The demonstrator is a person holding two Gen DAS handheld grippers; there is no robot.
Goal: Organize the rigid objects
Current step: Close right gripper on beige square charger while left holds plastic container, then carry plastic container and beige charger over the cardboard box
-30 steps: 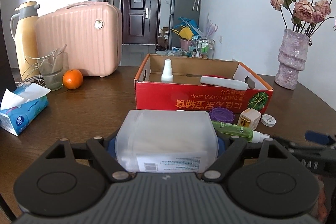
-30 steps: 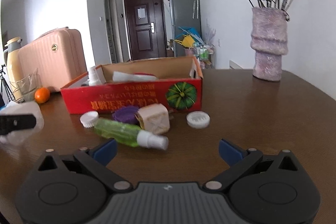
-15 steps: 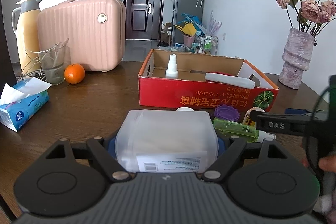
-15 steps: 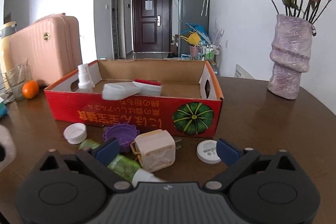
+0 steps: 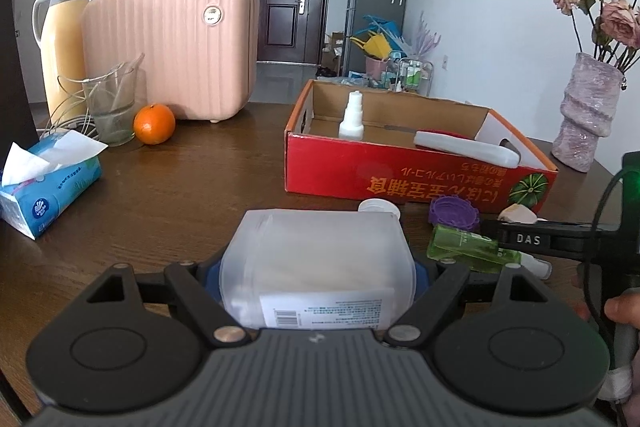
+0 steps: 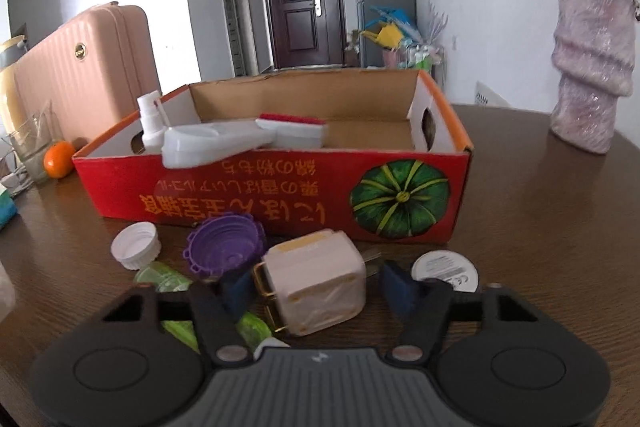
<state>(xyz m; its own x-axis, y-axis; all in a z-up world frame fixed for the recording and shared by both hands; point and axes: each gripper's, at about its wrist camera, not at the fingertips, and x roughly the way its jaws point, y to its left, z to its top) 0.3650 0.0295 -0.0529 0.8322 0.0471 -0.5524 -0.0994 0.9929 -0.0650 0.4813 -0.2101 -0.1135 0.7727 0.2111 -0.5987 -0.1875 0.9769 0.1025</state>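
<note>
The pale pink plug adapter (image 6: 316,281) lies on the brown table (image 6: 540,211) just in front of the red cardboard box (image 6: 280,187), between the two blue pads of the right gripper (image 6: 314,287). That gripper's jaws are closing around it; the left pad (image 6: 236,289) is at the adapter's side, while a small gap still shows before the right pad (image 6: 394,287), so the adapter is not yet clamped. A green spray bottle (image 6: 168,279) lies partly under the left finger, touching a purple cap (image 6: 226,245); a white cap (image 6: 135,245) sits just beside them, and a round white lid (image 6: 444,269) lies to the adapter's right.

The left gripper (image 5: 318,275) is clenched on a translucent white container (image 5: 318,263), its label facing the camera, held above the table in front of the box. From there the right gripper shows at the right edge, over the green bottle.

Inside the box stand a small white bottle (image 5: 352,115) and a white brush with red bristles (image 6: 240,139). Farther off are a pink case (image 5: 172,47), an orange (image 5: 154,124), a tissue pack (image 5: 48,183) and a vase (image 6: 592,67).
</note>
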